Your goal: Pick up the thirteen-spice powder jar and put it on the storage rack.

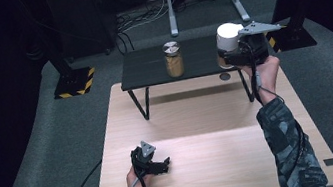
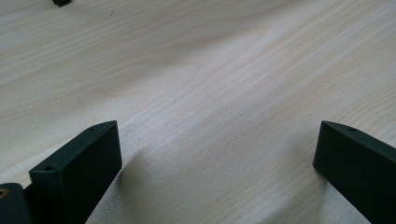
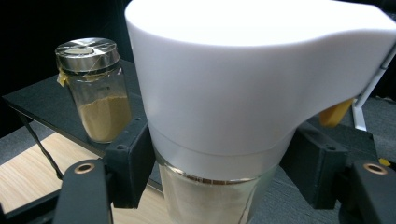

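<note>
- The light wooden table (image 1: 206, 168) takes up the lower half of the high view, bare but for the person's hands. Its near edge is cut off at 6 o'clock, so how far it runs toward the person cannot be told.
- A small black shelf (image 1: 151, 70) on thin legs stands across the table's far end, at 12 o'clock. It seems meant as a raised stand for the jars.
- The white-capped jar (image 3: 243, 93) sits at the shelf's right end, about 1 o'clock in the high view. The right gripper (image 1: 244, 53) is clamped on it, one jaw on each side just under the wide white cap, where the glass narrows and a hold looks surest. Whether the jar's base rests on the shelf or hangs just above it is hidden by the gripper. Pale powder shows through the glass. A yellow piece peeks out behind the cap at 3 o'clock in the right gripper view, and what it is cannot be made out.
- The metal-lidded jar (image 1: 173, 59) of brown powder stands upright mid-shelf, at 12 o'clock, well apart from the other jar and untouched.
- The left gripper (image 1: 158, 165) lies low at 7 o'clock, jaws wide apart with only bare wood between them. It looks parked out of the way while the right hand works.
</note>
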